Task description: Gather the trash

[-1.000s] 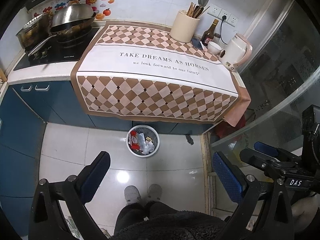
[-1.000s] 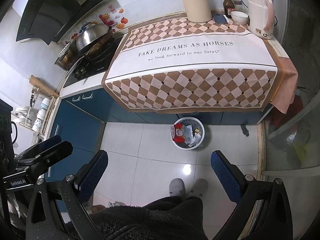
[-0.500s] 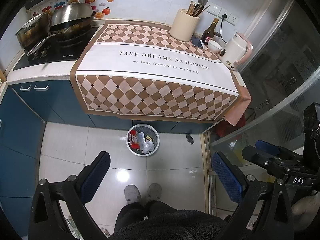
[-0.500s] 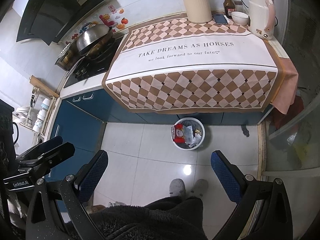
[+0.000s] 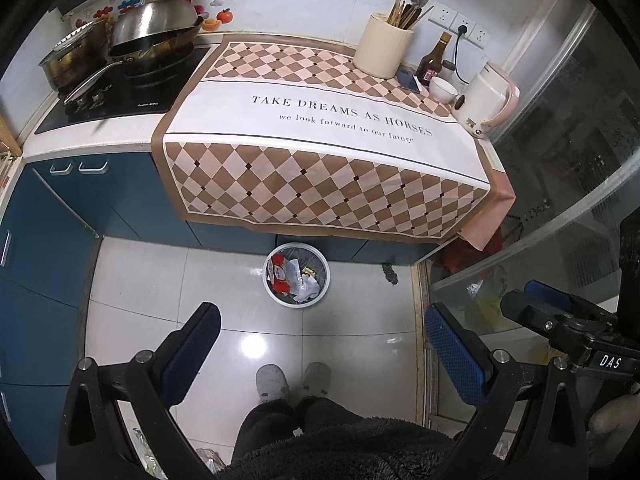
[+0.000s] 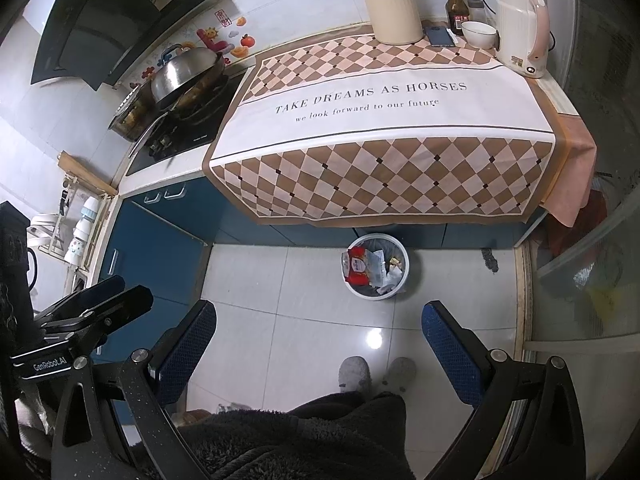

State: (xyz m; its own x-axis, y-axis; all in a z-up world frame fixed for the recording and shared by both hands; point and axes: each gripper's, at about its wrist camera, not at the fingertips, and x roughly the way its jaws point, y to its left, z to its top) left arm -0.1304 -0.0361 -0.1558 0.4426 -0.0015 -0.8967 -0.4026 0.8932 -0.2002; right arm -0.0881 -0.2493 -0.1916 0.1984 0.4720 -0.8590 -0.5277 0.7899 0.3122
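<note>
A round white bin (image 5: 297, 276) (image 6: 378, 266) stands on the tiled floor below the counter edge, holding a red wrapper (image 5: 278, 270) (image 6: 357, 266) and crumpled white paper. My left gripper (image 5: 320, 320) hangs high above the floor, open, nothing between its blue pads. My right gripper (image 6: 318, 318) is likewise open and empty, well back from the bin. Each gripper shows at the edge of the other's view.
A checked cloth (image 5: 328, 148) covers the counter, with a utensil jar (image 5: 383, 55), bottle (image 5: 434, 60), bowl (image 5: 443, 89) and kettle (image 5: 484, 100) at the back. A wok (image 5: 154, 34) sits on the stove. Blue cabinets stand left, a glass door (image 5: 560, 208) right. The person's slippers (image 5: 294, 380) are below.
Both views have shifted only slightly; the grippers stay open and the bin has not moved.
</note>
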